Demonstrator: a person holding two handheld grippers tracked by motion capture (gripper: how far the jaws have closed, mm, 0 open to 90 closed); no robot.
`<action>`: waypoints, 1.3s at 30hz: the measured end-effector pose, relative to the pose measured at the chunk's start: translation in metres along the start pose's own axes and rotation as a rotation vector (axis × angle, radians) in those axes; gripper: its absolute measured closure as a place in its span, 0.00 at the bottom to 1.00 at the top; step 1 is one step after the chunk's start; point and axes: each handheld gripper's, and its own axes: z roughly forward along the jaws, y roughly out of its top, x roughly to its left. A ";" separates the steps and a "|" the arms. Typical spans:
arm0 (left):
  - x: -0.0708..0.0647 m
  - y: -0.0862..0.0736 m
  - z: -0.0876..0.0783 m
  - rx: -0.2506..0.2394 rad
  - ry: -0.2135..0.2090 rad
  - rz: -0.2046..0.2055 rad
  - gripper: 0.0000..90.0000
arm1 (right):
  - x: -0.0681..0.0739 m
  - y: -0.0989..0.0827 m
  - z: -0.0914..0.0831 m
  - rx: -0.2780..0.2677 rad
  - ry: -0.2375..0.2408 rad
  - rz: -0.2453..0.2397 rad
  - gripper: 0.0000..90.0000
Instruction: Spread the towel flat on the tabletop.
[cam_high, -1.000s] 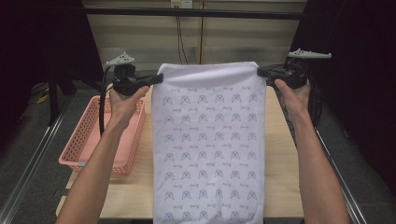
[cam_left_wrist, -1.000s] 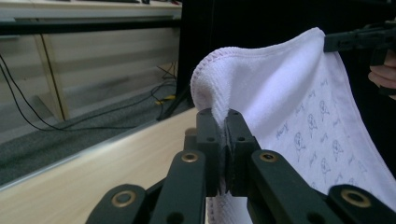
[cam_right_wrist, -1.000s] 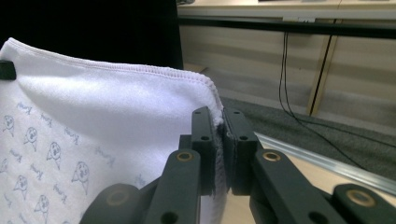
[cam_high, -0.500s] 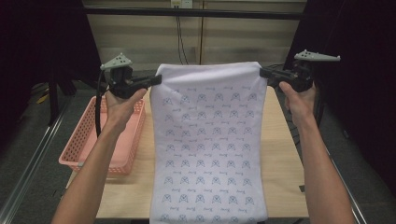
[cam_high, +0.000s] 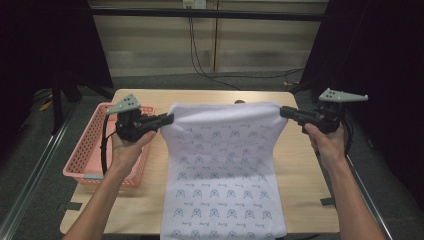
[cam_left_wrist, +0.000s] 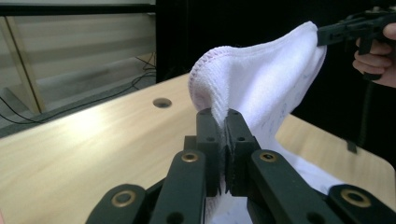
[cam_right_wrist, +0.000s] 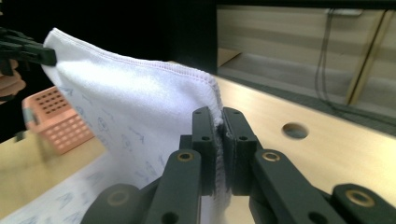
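A white towel (cam_high: 225, 165) printed with small blue figures hangs stretched between both grippers, its lower part lying on the wooden table (cam_high: 300, 180) and over the near edge. My left gripper (cam_high: 169, 118) is shut on the towel's top left corner; in the left gripper view the cloth (cam_left_wrist: 261, 88) is pinched between the jaws. My right gripper (cam_high: 284, 110) is shut on the top right corner, and the hemmed edge (cam_right_wrist: 154, 93) runs away from its jaws in the right gripper view. The other gripper (cam_left_wrist: 348, 30) (cam_right_wrist: 28, 51) shows far off in each.
A pink slotted basket (cam_high: 90, 150) stands at the table's left edge, under my left hand. A round hole (cam_high: 240, 102) sits in the tabletop beyond the towel. Dark curtains flank both sides, and cables hang on the back wall.
Both hands have come down and toward the near side with the towel still stretched between them. More of the cloth now lies on the table.
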 end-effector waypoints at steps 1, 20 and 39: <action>-0.002 -0.005 -0.002 -0.005 -0.005 -0.007 0.97 | 0.003 -0.006 -0.002 -0.002 0.012 0.006 0.94; -0.060 -0.129 -0.032 0.214 -0.084 -0.126 0.96 | 0.058 -0.132 -0.028 0.253 0.101 0.067 0.94; -0.061 -0.170 -0.001 0.459 -0.062 -0.131 0.96 | 0.064 -0.191 0.001 0.493 0.082 0.108 0.95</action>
